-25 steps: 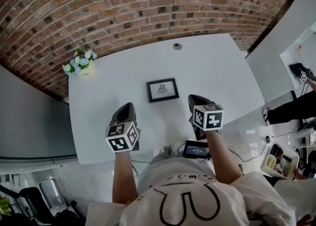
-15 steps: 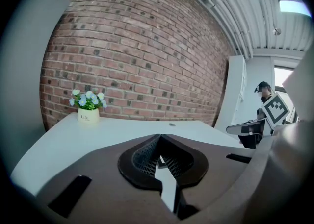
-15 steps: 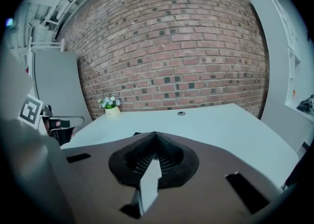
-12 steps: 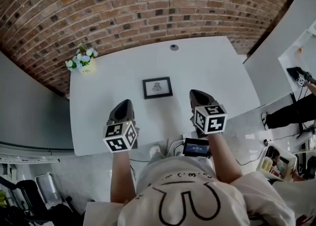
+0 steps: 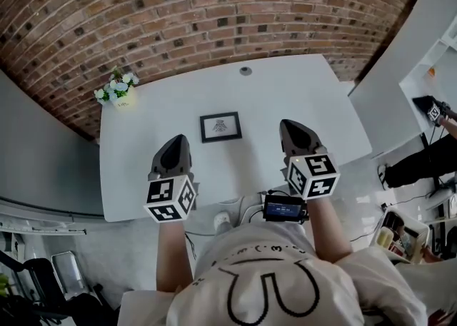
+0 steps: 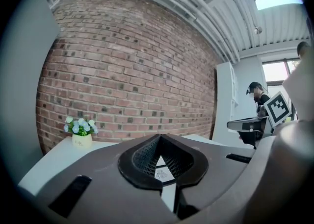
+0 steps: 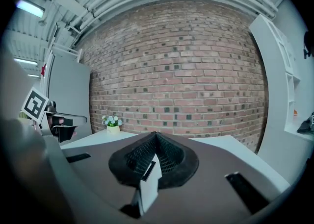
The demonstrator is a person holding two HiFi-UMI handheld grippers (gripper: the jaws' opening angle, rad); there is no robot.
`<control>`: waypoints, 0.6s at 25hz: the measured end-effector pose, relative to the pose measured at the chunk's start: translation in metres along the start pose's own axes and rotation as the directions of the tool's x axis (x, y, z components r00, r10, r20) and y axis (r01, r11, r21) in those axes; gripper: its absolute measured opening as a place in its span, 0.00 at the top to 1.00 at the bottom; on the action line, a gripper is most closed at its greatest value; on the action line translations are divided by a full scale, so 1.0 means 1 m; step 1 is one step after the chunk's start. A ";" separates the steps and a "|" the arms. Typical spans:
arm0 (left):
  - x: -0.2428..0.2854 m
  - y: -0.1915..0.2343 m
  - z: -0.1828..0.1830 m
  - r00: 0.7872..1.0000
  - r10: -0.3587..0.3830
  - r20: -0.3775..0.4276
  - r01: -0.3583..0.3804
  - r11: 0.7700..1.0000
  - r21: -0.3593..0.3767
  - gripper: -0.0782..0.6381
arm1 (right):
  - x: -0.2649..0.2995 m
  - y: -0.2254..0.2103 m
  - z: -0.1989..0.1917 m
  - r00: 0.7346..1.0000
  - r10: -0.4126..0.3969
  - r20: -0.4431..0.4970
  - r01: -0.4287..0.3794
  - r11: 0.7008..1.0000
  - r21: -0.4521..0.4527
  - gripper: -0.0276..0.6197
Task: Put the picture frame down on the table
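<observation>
The picture frame (image 5: 220, 127), black-edged with a small print on white, lies flat on the white table (image 5: 307, 103) near its middle. My left gripper (image 5: 178, 143) hovers over the table's near edge, left of the frame and apart from it, jaws shut and holding nothing. My right gripper (image 5: 289, 128) hovers to the frame's right, also shut and holding nothing. In the left gripper view, the frame (image 6: 162, 173) shows through the slit between the closed jaws of the left gripper (image 6: 159, 157). The right gripper (image 7: 156, 154) shows only white table and a dark sliver through its slit.
A small pot of white and blue flowers (image 5: 118, 89) stands at the table's far left corner, below the brick wall (image 5: 214, 11). A small round disc (image 5: 245, 71) sits at the far edge. A small screen device (image 5: 284, 208) hangs at my waist. A person (image 5: 421, 157) is at the right.
Both grippers have drawn back toward my body, away from the frame. The frame lies where it was on the table.
</observation>
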State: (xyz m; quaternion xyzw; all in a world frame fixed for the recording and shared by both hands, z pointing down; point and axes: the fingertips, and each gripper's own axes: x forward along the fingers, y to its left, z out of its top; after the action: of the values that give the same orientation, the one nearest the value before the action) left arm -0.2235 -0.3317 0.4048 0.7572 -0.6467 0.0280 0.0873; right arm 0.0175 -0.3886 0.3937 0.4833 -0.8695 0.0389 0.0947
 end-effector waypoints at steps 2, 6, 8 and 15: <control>-0.002 -0.006 0.010 1.000 -0.003 0.029 0.003 1.000 0.012 0.88 | -0.007 -0.002 0.009 0.999 0.002 0.042 -0.002 1.000 -0.011 0.93; -0.004 -0.014 0.025 0.996 -0.011 0.092 0.009 1.000 0.026 0.88 | -0.018 -0.006 0.020 0.995 -0.005 0.101 0.010 0.999 -0.045 0.93; -0.003 -0.017 0.030 0.994 -0.015 0.112 0.011 0.999 0.031 0.88 | -0.020 -0.008 0.023 0.993 -0.009 0.114 0.016 0.998 -0.057 0.93; 0.002 -0.023 0.036 0.990 -0.030 0.137 0.024 0.999 0.043 0.88 | -0.024 -0.013 0.032 0.989 -0.021 0.149 0.034 0.996 -0.086 0.93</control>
State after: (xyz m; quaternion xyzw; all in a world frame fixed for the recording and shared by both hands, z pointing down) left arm -0.2028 -0.3364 0.3674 0.7676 -0.6403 -0.0124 0.0273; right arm 0.0363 -0.3806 0.3572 0.4921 -0.8682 -0.0368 0.0515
